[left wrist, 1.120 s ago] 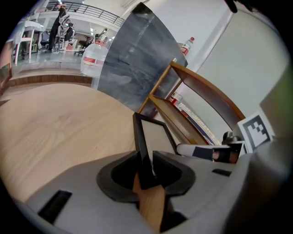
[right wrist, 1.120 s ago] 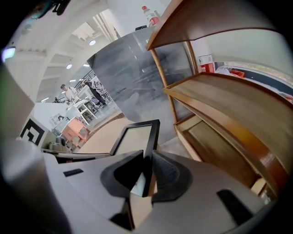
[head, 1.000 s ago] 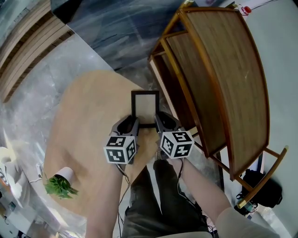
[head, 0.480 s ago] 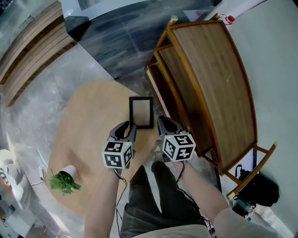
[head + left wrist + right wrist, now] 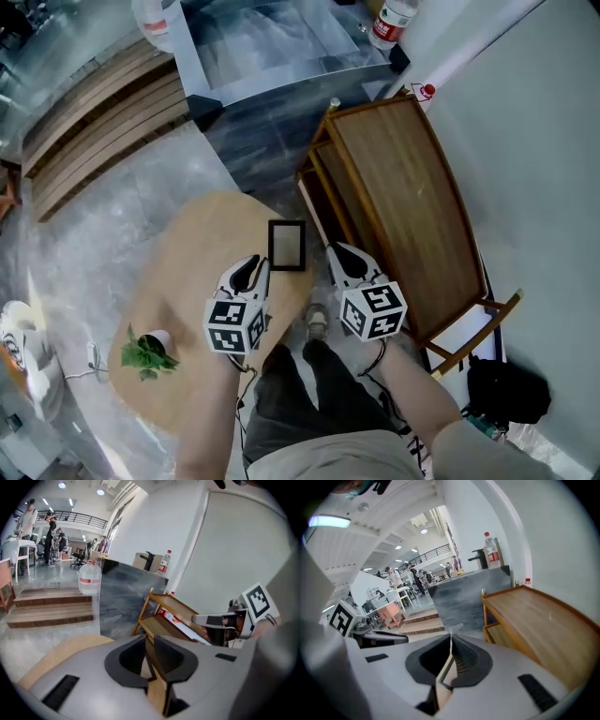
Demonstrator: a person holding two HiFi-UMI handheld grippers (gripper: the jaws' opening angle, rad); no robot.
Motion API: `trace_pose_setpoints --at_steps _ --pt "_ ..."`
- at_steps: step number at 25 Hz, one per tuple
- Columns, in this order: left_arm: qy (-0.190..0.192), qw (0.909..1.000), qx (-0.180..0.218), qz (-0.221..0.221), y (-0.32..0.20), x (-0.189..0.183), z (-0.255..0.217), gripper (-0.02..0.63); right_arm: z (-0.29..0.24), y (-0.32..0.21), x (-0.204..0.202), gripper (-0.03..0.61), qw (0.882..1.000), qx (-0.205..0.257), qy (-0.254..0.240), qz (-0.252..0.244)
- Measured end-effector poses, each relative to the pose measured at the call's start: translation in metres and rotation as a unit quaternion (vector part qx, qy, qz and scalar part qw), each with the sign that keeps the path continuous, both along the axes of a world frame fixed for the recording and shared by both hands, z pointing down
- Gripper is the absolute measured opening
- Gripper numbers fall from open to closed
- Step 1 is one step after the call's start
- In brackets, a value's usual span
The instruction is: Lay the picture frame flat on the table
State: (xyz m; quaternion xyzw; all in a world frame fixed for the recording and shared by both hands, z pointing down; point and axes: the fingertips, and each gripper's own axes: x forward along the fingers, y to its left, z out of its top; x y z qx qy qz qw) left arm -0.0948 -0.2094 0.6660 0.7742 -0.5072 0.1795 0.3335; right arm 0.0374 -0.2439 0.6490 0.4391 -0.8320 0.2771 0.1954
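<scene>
The picture frame, black-edged with a pale centre, appears to lie flat near the far right edge of the round wooden table in the head view. My left gripper hovers just short of the frame's near left corner, apart from it. Out past the table's right edge, my right gripper is level with the frame's near side. Neither touches the frame. In the left gripper view my left gripper has its jaws pressed together with nothing in them. The right gripper view shows my right gripper shut and empty too.
A wooden shelf unit stands close to the table's right. A small potted plant sits at the table's near left. Wooden steps and a grey counter lie beyond. A black bag is on the floor at right.
Both grippers have drawn back from the frame's near corners toward the person. The head camera has risen, so everything looks smaller. The frame stays on the table.
</scene>
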Motion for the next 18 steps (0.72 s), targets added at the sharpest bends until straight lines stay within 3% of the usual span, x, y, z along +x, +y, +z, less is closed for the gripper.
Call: trace_pose_setpoints --at_steps 5,18 --pt "-0.017 0.9983 0.055 -0.006 -0.003 -0.010 -0.085 0.044 -0.084 0.009 -0.002 0.003 0.998 0.052 0.005 -0.026" --pt "-0.039 0.9871 0.154 0.021 0.033 0.004 -0.280 0.035 -0.280 0.056 -0.004 0.002 0.989 0.132 -0.055 -0.037"
